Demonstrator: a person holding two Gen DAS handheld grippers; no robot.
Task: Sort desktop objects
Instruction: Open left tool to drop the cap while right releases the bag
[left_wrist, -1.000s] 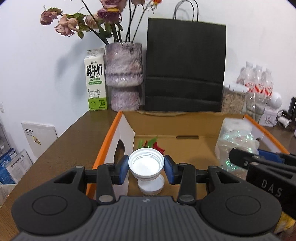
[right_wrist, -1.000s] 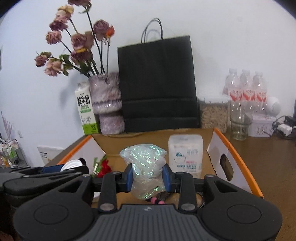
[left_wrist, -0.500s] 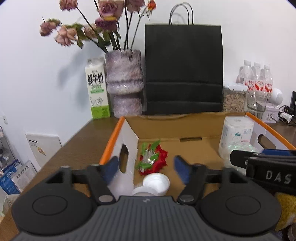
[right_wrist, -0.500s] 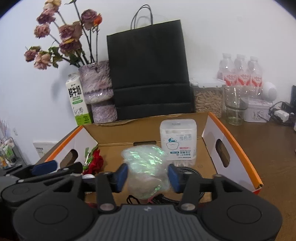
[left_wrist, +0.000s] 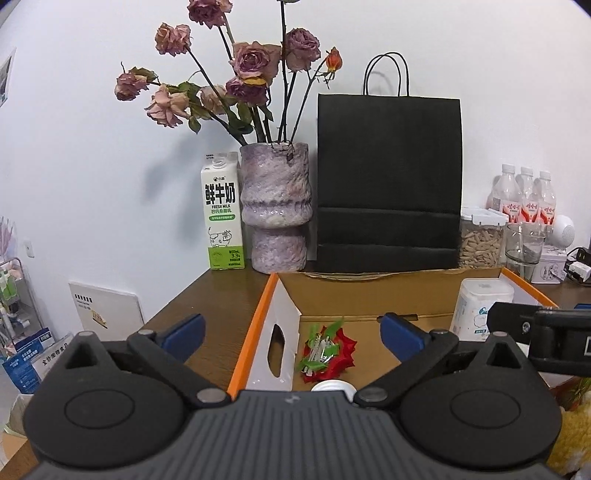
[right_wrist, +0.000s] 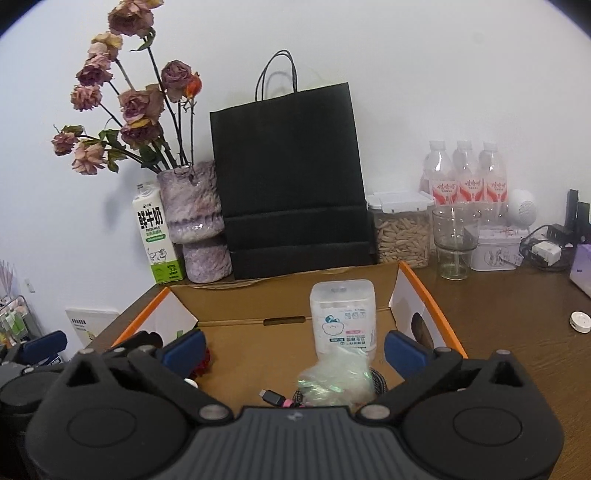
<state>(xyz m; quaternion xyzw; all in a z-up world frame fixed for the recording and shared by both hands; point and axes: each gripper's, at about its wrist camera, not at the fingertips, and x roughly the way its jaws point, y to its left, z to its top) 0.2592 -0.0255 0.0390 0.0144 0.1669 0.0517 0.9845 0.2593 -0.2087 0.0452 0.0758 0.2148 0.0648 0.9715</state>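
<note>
Both grippers empty above the orange-edged cardboard box (left_wrist: 258, 328)

Left view: left gripper (left_wrist: 291, 330) spread wide; red fabric flower (left_wrist: 328, 350) and white plastic cap (left_wrist: 330, 386) lie boxed. Right view: right gripper (right_wrist: 293, 349) spread; iridescent crinkled bag (right_wrist: 336, 376) boxed beside white swab tub (right_wrist: 343, 314); small white disc (right_wrist: 579, 322) apparently remains on the desk.

Orange-edged box (right_wrist: 430, 295), black bag (right_wrist: 291, 177) (mottled purple vase (left_wrist: 275, 206)).

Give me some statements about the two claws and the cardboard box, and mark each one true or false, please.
1. The left claw grips a white cup. False: it is open and holds nothing.
2. The right claw is open. True.
3. The shiny plastic bag lies inside the cardboard box. True.
4. The red flower clip lies on the table outside the box. False: it is inside.
5. The white tub lies tipped over. False: it stands upright.
</note>
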